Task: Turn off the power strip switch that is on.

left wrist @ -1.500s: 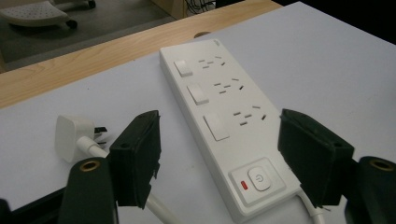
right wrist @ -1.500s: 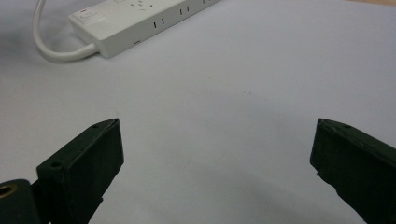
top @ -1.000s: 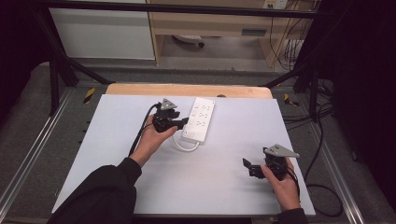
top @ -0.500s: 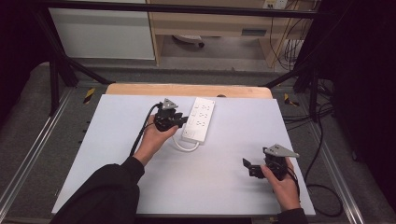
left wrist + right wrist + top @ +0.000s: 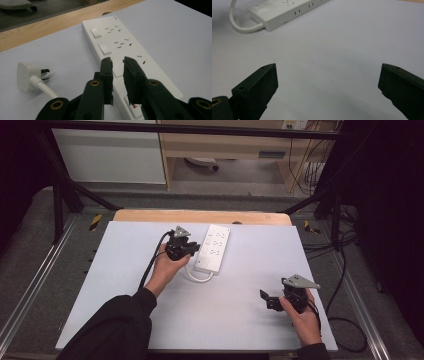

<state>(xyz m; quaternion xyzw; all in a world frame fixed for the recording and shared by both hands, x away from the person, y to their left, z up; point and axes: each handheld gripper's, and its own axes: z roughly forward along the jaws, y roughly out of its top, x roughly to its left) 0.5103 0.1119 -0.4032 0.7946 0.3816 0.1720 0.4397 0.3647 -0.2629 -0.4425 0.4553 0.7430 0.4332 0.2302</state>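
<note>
Power strip point(image 5: 213, 248) on table point(image 5: 125, 270); plug point(image 5: 26, 75) beside it.

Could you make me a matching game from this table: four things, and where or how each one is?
Things:
1. left tongs
2. right tongs
3. plug
4. power strip

States:
a. lying loose on the mat, prongs bare
b. jaws wide apart over bare mat
c. white, at the mat's far middle
d. jaws nearly together, just been closing, over a switch

Pairs: 1-d, 2-b, 3-a, 4-c
</note>
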